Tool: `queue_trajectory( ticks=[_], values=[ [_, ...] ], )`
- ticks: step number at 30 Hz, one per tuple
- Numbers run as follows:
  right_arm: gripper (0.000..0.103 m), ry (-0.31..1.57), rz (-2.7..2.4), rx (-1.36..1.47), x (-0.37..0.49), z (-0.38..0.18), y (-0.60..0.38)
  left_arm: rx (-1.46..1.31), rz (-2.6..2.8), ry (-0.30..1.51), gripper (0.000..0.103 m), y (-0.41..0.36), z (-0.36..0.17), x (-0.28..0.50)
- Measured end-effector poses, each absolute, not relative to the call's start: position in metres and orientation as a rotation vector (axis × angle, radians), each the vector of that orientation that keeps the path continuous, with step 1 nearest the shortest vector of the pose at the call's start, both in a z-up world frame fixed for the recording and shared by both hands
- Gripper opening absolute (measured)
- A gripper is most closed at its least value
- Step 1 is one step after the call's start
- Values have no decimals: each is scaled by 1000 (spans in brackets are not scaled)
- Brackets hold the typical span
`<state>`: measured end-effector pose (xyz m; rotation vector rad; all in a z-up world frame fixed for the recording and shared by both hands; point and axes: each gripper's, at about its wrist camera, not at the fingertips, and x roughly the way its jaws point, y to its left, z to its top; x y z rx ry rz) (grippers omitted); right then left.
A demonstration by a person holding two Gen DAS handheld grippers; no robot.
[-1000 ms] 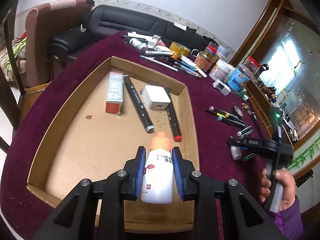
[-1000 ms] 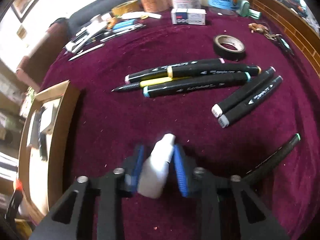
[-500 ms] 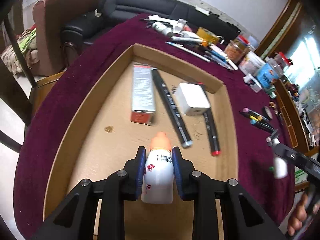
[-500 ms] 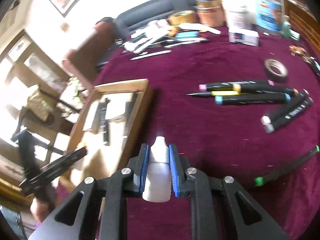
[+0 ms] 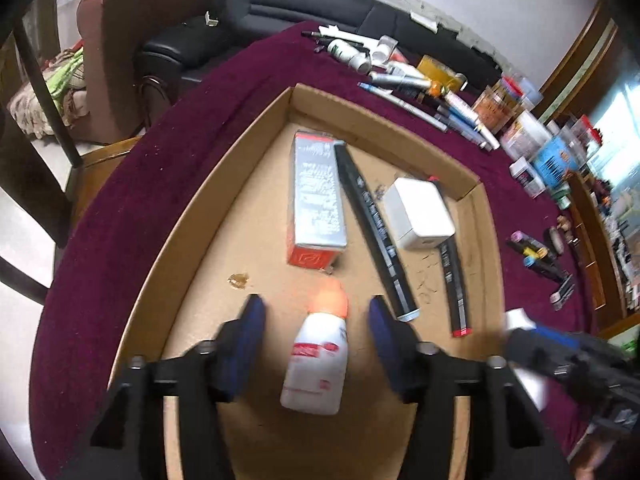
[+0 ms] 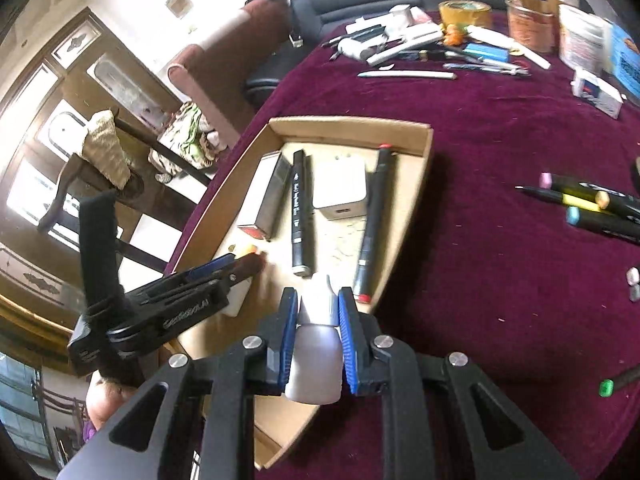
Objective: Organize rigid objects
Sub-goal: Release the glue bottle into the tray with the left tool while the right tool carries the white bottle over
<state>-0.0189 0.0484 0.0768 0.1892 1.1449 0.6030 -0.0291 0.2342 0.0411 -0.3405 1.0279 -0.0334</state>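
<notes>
1. Left tool (image 5: pixel 314 344) stands spread; the orange-capped bottle (image 5: pixel 316 364) lies loose between its fingers in the cardboard tray (image 5: pixel 192 248) and may roll.
2. Right tool (image 6: pixel 318 320) grips the white bottle (image 6: pixel 314 356) above the tray's near edge; releasing early risks the table (image 6: pixel 500 280).

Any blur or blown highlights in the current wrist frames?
Left wrist: motion blur on the left gripper fingers and the orange-capped bottle; cardboard tray contents stay sharp. Right wrist: windows at left overexposed; right gripper and its white bottle sharp, fisheye bending at the edges.

Living room: sofa (image 5: pixel 320 4), armchair (image 5: pixel 132 40).
</notes>
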Motion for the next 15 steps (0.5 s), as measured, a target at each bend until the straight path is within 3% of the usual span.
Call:
queue_trajectory(
  ticks=[15],
  values=[
    [20, 1194, 525, 31, 17, 43, 98, -367, -24, 817, 65, 257, 87, -73]
  ],
)
